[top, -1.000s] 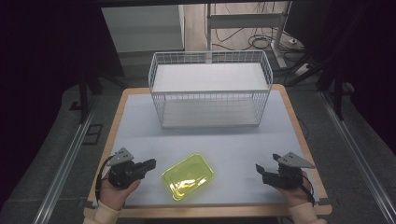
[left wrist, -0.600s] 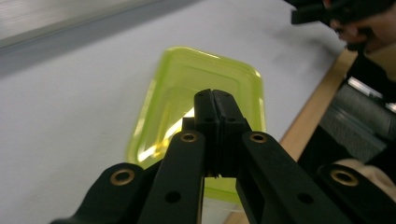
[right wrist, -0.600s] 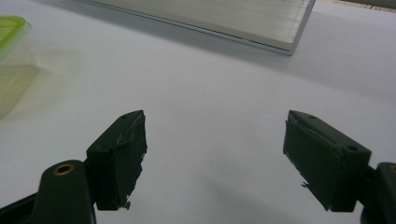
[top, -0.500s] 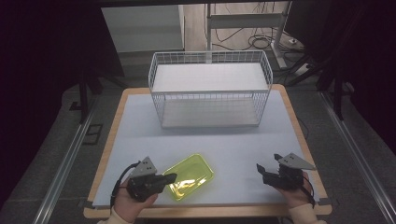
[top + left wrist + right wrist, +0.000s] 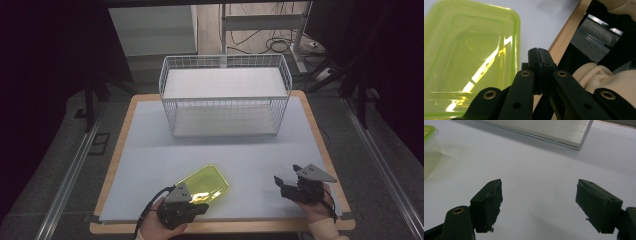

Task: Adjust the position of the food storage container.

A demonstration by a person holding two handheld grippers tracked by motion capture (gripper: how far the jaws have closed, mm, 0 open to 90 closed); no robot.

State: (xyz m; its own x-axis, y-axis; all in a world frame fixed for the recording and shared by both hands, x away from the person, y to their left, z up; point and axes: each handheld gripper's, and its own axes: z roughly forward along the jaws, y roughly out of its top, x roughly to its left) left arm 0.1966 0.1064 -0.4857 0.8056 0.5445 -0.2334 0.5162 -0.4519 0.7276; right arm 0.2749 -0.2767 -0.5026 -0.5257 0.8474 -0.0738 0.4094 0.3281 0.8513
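Dim room, cables on the floor behind; pale worktop (image 5: 150,165) with a wood edge, white wire basket (image 5: 225,95) standing at its far side, upright. Green tub (image 5: 202,182) lies open side up near the front edge, left of centre, well apart from the basket. Left gripper (image 5: 200,206) sits at the tub's near corner, held in a hand (image 5: 162,225) coming in from the bottom edge. In the left gripper view its jaws are pressed together with no gap, tips just beside the tub's (image 5: 469,57) rim; cannot tell whether they touch the rim or pinch any of it, looks like clenched on nothing. Worktop's wood edge runs off to the right of the jaws there, with a sleeve below it. Right gripper (image 5: 279,181) is near the front right of the worktop, well apart from the tub, grey plate on top, hand under it. In the right gripper view its jaws stand wide apart, released, nothing between them, bare worktop ahead, tub corner (image 5: 430,150) at far left, basket base (image 5: 544,128) across the top
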